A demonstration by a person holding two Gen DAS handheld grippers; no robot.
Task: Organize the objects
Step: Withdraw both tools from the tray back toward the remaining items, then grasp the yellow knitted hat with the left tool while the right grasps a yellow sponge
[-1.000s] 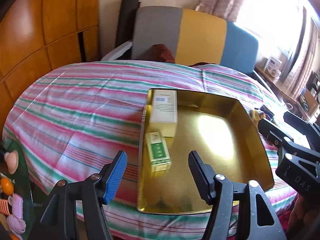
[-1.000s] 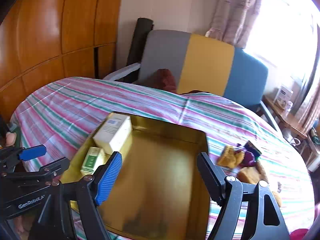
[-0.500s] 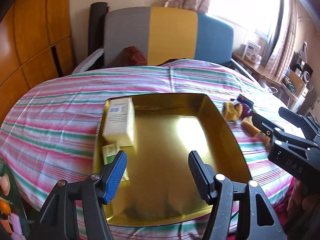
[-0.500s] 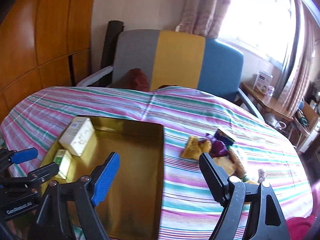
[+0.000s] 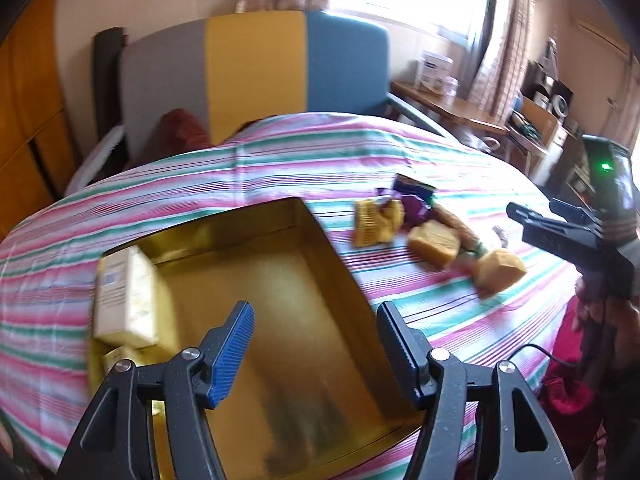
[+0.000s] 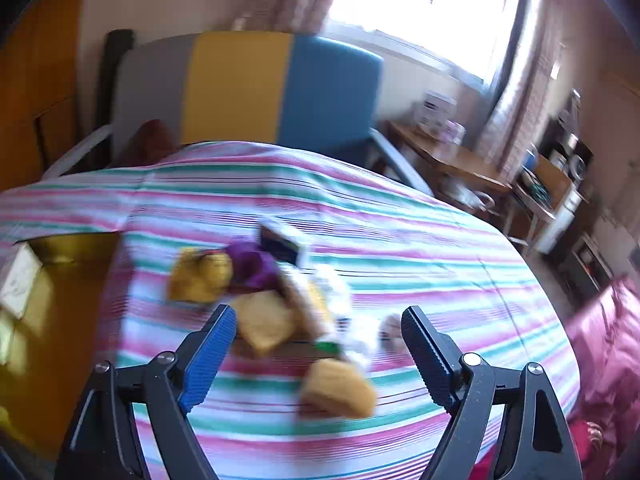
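Note:
A gold tray [image 5: 344, 276] lies on the striped tablecloth and holds a white box [image 5: 124, 300] and a smaller box [image 5: 120, 356] at its left side. My left gripper [image 5: 316, 348] is open and empty above the tray's near end. To the right of the tray lies a pile of yellow snack packs [image 5: 434, 240] and a purple packet [image 5: 414, 200]. My right gripper [image 6: 316, 356] is open and empty just above the pile [image 6: 264, 320]; it also shows in the left wrist view [image 5: 560, 232]. The tray's corner shows at the left of the right wrist view [image 6: 72, 244].
A grey, yellow and blue chair [image 5: 256, 76] stands behind the table. A wooden side table [image 5: 448, 104] with a white box is at the back right. Pink fabric [image 6: 608, 336] lies beyond the table's right edge. Wooden wall panels [image 5: 24, 120] are at the left.
Both grippers have swung to the right. The snack pile has come into the middle of the right wrist view and the tray has slid to its left edge. Both stay open.

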